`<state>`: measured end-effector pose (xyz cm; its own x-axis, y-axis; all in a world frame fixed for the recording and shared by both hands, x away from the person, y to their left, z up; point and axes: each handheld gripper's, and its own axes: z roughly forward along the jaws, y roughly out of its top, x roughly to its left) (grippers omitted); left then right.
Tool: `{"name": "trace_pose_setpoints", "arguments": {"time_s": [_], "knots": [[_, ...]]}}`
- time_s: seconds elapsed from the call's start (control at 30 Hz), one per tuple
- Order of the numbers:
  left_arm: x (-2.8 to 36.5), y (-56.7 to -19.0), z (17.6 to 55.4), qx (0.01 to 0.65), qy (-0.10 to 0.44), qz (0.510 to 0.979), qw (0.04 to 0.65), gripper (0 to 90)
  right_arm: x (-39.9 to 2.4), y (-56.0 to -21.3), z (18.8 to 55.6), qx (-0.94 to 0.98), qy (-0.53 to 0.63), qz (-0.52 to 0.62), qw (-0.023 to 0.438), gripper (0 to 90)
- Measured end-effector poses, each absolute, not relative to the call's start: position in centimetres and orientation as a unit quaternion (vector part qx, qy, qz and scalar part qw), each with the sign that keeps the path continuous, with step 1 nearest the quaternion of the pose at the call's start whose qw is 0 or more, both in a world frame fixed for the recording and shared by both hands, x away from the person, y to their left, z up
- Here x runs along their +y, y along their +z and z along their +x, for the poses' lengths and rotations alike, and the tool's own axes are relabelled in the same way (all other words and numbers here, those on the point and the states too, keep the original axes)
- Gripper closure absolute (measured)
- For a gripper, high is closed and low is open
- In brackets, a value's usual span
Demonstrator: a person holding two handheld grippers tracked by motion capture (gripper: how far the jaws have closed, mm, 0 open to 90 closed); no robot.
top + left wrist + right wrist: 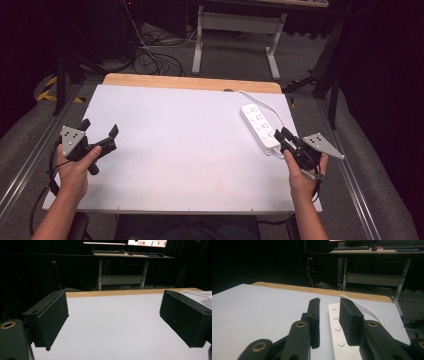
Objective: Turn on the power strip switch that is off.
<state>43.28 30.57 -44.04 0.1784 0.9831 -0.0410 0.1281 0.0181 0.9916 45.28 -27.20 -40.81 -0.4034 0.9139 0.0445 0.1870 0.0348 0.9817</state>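
Right now, right hand-held gripper (283,136) closing in on near end of white plastic power strip with a row of round buttons (259,125), at right side of the white table sheet (190,145). Jaws partly apart, straddling the strip's near end in the right gripper view, one black pad (315,322) left of the strip (337,335), other pad over its right part; not yet clamping, gap visible on the left side. Contact on right side: cannot tell.

Left hand-held gripper (102,137) hovering near left edge of the sheet, jaws spread wide, gripping nothing; bare white surface between its pads (51,320) in the left gripper view.

Doing the step well, as a judgement: centring jaws across the strip's narrow width, squeezing on the long side walls rather than on the buttons (338,328), keeping pads level so the smooth plastic casing is not twisting out. Minding the white cable (265,102) running from the strip's far end toward the wooden back edge of the table (195,81); pulling too far probably dragging it taut.

Edges and room: strip lying diagonally close to the sheet's right edge, near end just beside that edge, so any slide rightward risking a drop. Wide open white area toward centre and left, nothing in the way. Left gripper well apart from the strip, free for steadying if needed.
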Motion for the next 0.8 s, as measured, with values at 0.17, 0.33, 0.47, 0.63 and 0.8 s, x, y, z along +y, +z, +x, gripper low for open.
{"name": "trace_pose_setpoints", "arguments": {"time_s": [0.17, 0.33, 0.47, 0.63, 0.8], "knots": [[30.54, -44.02, 43.27, 0.490, 0.412, 0.567, 0.518, 9.0, -27.21, -40.82, 45.26, 0.634, 0.551, 0.427, 0.337, 62.8], [30.58, -44.03, 43.27, 0.491, 0.412, 0.566, 0.519, 9.0, -27.23, -40.73, 45.23, 0.623, 0.566, 0.419, 0.340, 54.7], [30.56, -44.02, 43.27, 0.491, 0.412, 0.566, 0.519, 9.0, -27.31, -40.81, 45.35, 0.615, 0.572, 0.422, 0.342, 46.4], [30.57, -44.04, 43.29, 0.491, 0.412, 0.567, 0.518, 9.0, -27.34, -40.87, 45.41, 0.599, 0.583, 0.426, 0.345, 37.0], [30.56, -44.04, 43.30, 0.491, 0.412, 0.567, 0.518, 9.0, -27.18, -41.33, 45.74, 0.602, 0.592, 0.413, 0.342, 24.4]]}}
